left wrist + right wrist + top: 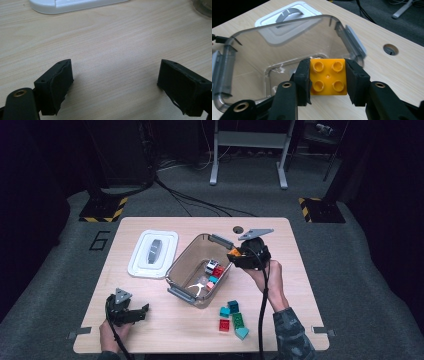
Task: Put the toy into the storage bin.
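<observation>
An orange four-stud brick [327,76] is clamped between the jaws of my right gripper [327,78], which hangs at the right rim of a clear plastic bin [182,260]; the same brick [234,253] shows as an orange spot in the high view at my right gripper [239,255]. Several bricks [214,270] lie inside the bin. My left gripper [142,310] rests open near the table's front left corner, and its jaws [115,85] stand wide apart over bare wood.
A white lid [153,252] with a grey handle lies left of the bin. Several loose bricks [232,316] in teal, green and red sit on the table in front of the bin. A round hole [238,229] is at the table's far edge.
</observation>
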`<action>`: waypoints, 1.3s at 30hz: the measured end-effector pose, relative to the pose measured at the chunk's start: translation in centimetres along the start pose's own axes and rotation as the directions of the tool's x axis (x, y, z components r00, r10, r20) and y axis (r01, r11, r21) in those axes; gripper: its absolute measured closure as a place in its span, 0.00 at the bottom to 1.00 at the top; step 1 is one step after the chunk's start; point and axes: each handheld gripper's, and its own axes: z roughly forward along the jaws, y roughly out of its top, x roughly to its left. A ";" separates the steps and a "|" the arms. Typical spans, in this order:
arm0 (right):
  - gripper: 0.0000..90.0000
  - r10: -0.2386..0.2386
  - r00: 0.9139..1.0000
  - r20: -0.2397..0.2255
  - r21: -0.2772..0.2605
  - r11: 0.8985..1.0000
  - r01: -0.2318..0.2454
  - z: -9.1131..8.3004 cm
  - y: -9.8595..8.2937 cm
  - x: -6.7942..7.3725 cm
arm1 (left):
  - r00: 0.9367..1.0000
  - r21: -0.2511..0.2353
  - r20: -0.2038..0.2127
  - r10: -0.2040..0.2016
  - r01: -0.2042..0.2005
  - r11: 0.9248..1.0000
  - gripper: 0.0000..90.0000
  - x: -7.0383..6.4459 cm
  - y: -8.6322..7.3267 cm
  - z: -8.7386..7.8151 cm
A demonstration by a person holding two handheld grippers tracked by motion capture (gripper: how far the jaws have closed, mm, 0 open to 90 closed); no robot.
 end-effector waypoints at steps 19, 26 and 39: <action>0.65 -0.073 0.986 -0.152 0.144 0.985 0.095 5.1 -0.7 4.4 | 1.000 0.000 0.000 0.000 0.000 1.000 0.14 0.0 0.0 0.0; 0.65 -0.079 0.979 -0.185 0.181 0.977 0.113 5.6 -1.2 4.8 | 1.000 0.000 -0.001 0.001 -0.001 1.000 0.14 0.0 0.0 0.0; 0.48 -0.071 0.981 -0.183 0.173 0.979 0.103 5.1 -1.2 4.9 | 1.000 0.000 0.000 0.000 0.000 1.000 0.14 0.0 0.0 0.0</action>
